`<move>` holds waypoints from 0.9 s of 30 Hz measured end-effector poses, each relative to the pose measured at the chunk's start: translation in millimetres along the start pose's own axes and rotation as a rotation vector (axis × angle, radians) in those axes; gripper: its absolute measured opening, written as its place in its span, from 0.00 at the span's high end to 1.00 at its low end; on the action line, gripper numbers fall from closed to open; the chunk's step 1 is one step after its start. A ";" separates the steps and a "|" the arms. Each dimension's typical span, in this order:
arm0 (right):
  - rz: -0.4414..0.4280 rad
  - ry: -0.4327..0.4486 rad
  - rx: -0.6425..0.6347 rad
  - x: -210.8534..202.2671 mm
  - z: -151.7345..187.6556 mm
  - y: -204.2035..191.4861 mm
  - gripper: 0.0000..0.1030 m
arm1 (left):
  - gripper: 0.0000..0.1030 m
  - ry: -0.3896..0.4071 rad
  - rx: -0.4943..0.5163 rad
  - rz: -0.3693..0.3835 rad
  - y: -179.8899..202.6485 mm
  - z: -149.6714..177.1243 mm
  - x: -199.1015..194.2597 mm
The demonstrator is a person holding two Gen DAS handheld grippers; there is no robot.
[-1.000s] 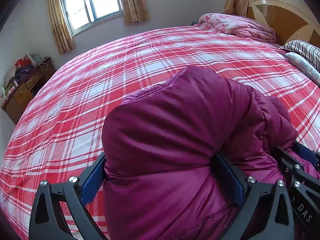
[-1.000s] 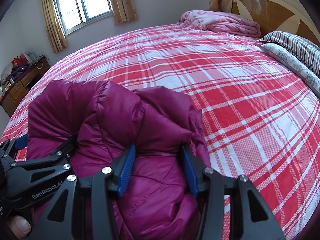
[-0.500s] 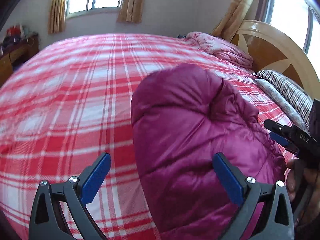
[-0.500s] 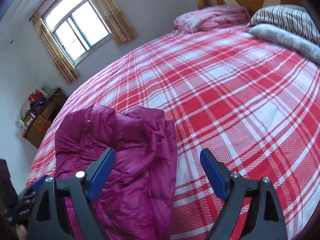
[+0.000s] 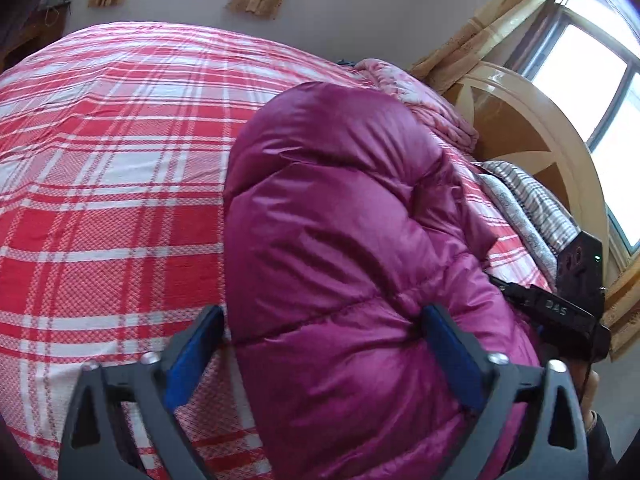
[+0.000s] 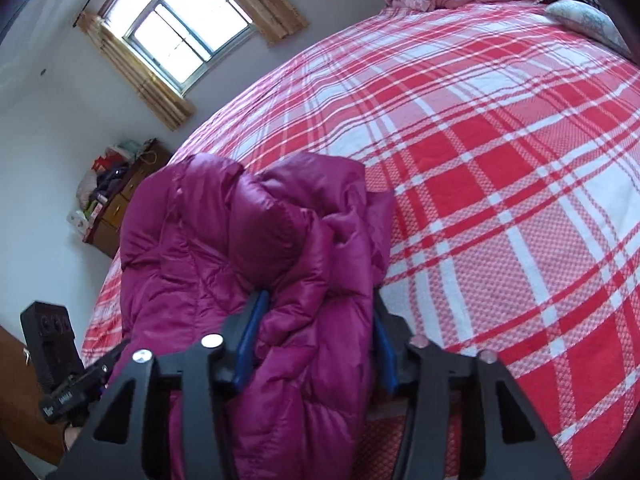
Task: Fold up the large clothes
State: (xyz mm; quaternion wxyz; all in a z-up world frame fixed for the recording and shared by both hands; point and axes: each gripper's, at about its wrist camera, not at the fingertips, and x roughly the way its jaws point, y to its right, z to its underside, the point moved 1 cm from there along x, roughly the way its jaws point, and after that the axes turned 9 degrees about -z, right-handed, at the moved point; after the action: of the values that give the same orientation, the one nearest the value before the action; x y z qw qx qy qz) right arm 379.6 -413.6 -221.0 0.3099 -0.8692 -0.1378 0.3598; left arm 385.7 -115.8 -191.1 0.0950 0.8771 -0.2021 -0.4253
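Note:
A puffy magenta down jacket lies bunched on the red plaid bed. My left gripper stands wide open around the jacket's near end; its blue pads flank the fabric, the right pad against it. In the right wrist view the jacket sits at the bed's left edge, and my right gripper has closed on a thick fold of it. Each gripper shows in the other's view: the right one beside the jacket, the left one at lower left.
A pink folded quilt and striped pillows lie by the wooden headboard. A wooden dresser with clutter stands by the wall under the window. The plaid bed stretches wide to the right of the jacket.
Both grippers opened and let the jacket go half a second ago. The right gripper has since closed on a fold again. The left stays open and has swung toward the headboard.

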 end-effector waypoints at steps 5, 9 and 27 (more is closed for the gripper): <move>0.043 0.043 -0.053 -10.3 9.7 -22.9 0.77 | 0.49 0.003 0.116 -0.074 27.1 3.4 -21.2; 0.029 0.078 -0.061 -20.4 19.6 -46.2 0.79 | 0.65 0.007 0.110 -0.106 29.2 4.3 -50.3; -0.166 -0.012 -0.216 49.1 58.5 -203.4 0.80 | 0.66 0.170 0.070 -0.355 -67.6 26.5 -178.2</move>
State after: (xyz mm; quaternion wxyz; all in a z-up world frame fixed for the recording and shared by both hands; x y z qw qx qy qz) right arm 369.2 -208.5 -149.9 0.2423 -0.8810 -0.2489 0.3212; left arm 284.3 22.7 -104.3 0.0048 0.9344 -0.0503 -0.3525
